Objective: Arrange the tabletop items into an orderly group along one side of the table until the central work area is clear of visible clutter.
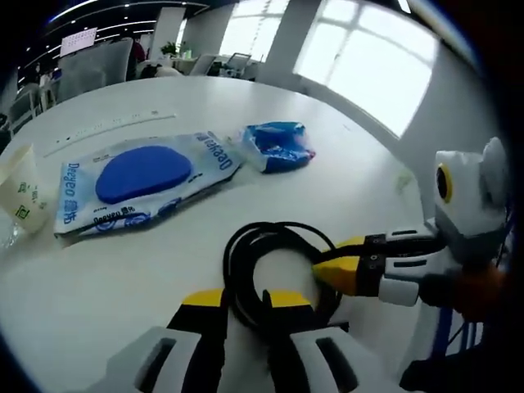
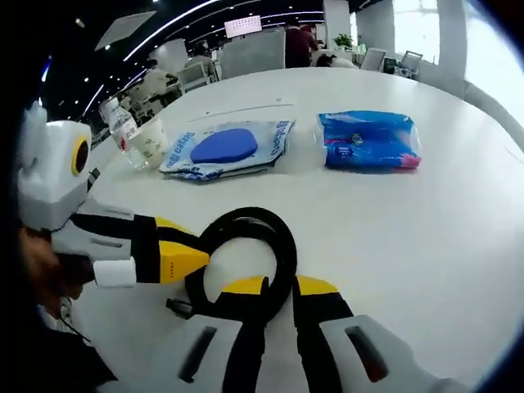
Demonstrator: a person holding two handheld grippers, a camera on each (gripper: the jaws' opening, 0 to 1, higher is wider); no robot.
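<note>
A coiled black cable (image 1: 234, 259) lies on the white table (image 1: 360, 184) close to its near edge. My left gripper (image 1: 247, 300) rises from below, its yellow-tipped jaws shut on the coil's near strands. My right gripper (image 1: 334, 257) comes in from the right and pinches the coil's right side. In the right gripper view the same cable (image 2: 284, 246) runs between my right gripper's (image 2: 278, 286) jaws, while the left gripper (image 2: 190, 250) holds its left edge. Farther back lie a white wet-wipes pack with a blue oval lid (image 1: 139, 180) (image 2: 225, 149) and a small blue packet (image 1: 278, 146) (image 2: 368, 141).
A pale cup (image 1: 20, 192) (image 2: 149, 141) and a clear plastic bottle (image 2: 123, 124) stand at the table's left side beyond the wipes. Office chairs (image 2: 254, 51) and desks fill the room behind, with bright windows to the right.
</note>
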